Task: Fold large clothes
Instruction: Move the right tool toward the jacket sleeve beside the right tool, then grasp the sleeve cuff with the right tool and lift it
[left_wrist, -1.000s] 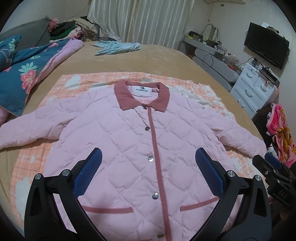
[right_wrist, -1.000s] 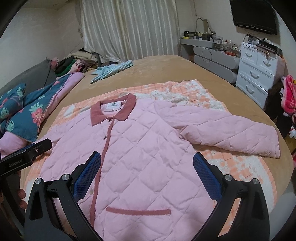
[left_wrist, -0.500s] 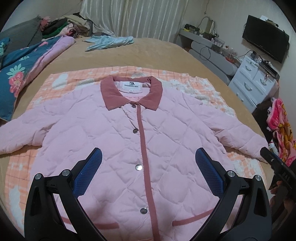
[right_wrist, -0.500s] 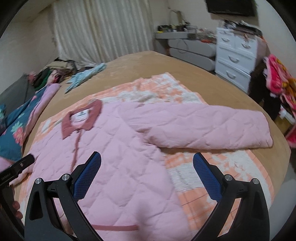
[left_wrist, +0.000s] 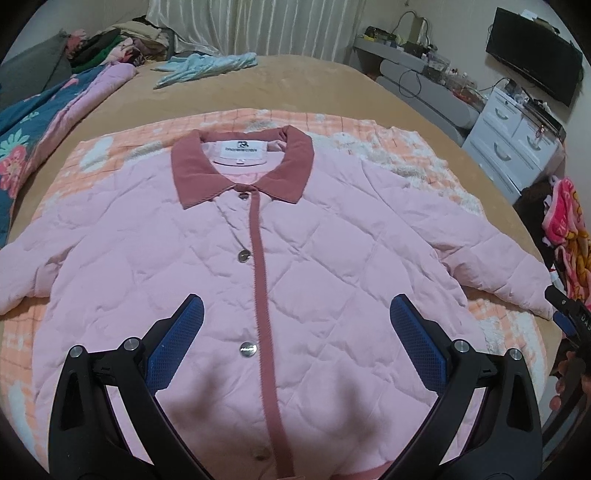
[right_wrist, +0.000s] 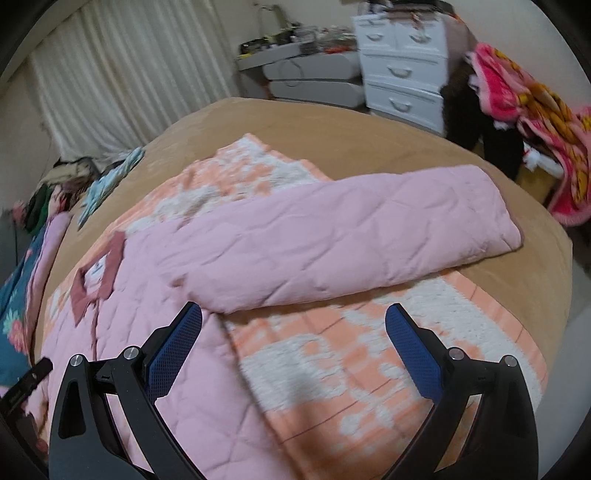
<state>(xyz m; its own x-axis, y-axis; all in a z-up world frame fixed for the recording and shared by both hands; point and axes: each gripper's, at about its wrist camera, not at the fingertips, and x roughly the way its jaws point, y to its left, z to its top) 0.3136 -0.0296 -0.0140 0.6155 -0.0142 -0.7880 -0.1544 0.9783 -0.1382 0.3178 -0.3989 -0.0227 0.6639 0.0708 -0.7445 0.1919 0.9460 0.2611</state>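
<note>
Lying flat on the bed (left_wrist: 332, 85), buttoned and front up on a blanket (right_wrist: 332, 369), the jacket (left_wrist: 332, 266) is spread for folding. Its sleeve (right_wrist: 351, 243) stretches sideways; both grippers, left (left_wrist: 295, 325) and right (right_wrist: 293, 326), hover empty, jaws wide apart.

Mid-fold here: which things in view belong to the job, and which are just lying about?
Job:
pink quilted jacket
its right sleeve
left gripper, open
right gripper, open

Lying about:
orange checked blanket
light blue garment
floral quilt
clothes pile
</note>
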